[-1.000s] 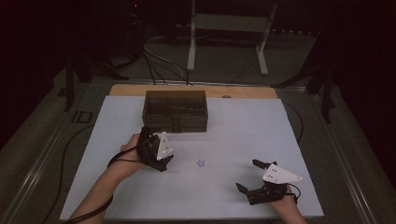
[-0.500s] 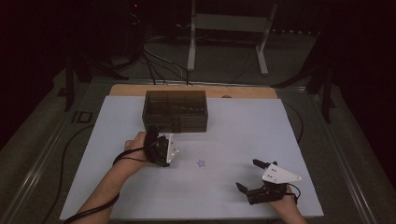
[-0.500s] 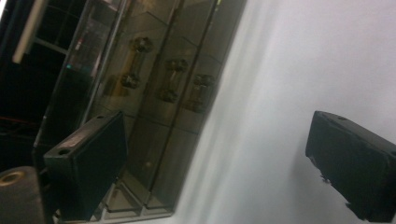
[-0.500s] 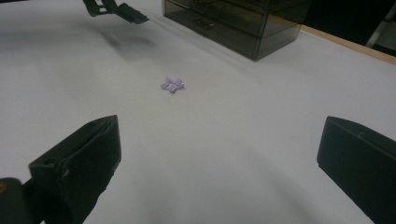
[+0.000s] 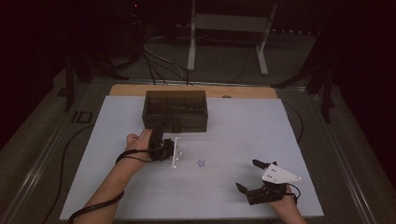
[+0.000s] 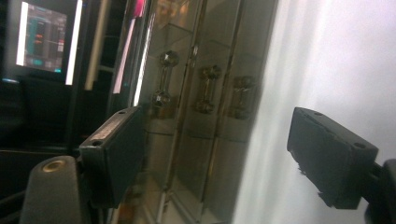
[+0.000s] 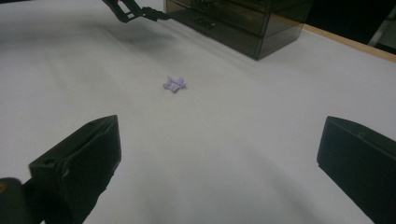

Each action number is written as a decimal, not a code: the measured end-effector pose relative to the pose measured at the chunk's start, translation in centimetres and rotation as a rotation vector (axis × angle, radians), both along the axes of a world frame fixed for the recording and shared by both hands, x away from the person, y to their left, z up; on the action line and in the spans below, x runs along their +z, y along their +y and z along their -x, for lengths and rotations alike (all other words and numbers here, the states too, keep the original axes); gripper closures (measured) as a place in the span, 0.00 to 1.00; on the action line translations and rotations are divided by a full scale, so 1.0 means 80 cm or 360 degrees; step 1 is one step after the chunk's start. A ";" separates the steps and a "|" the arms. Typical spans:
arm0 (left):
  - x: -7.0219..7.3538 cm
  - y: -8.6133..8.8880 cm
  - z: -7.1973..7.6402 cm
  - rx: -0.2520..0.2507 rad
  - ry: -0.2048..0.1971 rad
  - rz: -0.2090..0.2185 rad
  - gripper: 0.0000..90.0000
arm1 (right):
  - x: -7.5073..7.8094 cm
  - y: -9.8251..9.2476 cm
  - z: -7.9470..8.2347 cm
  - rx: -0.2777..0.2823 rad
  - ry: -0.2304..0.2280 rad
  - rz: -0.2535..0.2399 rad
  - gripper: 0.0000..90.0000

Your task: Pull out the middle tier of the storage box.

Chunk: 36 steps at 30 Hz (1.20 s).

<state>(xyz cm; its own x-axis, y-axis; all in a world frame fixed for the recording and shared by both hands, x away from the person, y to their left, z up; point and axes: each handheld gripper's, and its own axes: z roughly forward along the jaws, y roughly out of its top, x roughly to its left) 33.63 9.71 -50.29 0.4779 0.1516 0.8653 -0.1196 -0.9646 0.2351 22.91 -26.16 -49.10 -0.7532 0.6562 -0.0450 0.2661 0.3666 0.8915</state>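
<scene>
Small metal dumbbell-shaped pieces (image 6: 163, 77) inside the smoky drawer box (image 5: 175, 110) are revealed in the left gripper view. The box's long axis is laid across the white surface (image 5: 233, 196). The left gripper (image 6: 219, 154), its jaws just closing yet apart, is held before the box front, nothing clamped. The right gripper (image 7: 219, 177) is spread wide, empty.

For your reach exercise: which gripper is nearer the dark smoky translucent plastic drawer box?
Left. The left gripper sits just before the drawer box; the right gripper rests far off, near the table's front edge.
</scene>
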 end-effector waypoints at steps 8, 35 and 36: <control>-0.018 -0.009 -0.005 0.0007 -0.0114 -0.0126 0.35 | 0.000 0.000 0.000 0.0007 0.0006 -0.0010 0.00; -0.048 -0.040 -0.030 0.0147 -0.0298 -0.0392 0.71 | 0.000 -0.002 0.000 0.0022 0.0014 -0.0030 0.00; -0.049 -0.040 -0.030 0.0144 -0.0311 -0.0386 0.72 | 0.000 -0.002 0.000 0.0021 0.0014 -0.0031 0.00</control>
<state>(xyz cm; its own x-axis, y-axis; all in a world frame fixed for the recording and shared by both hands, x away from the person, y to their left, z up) 36.02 6.50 -54.17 0.2934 -0.0359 0.9553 -0.0507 -0.9985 -0.0220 22.93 -26.32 -49.09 -0.7620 0.6470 -0.0258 0.2690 0.3526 0.8963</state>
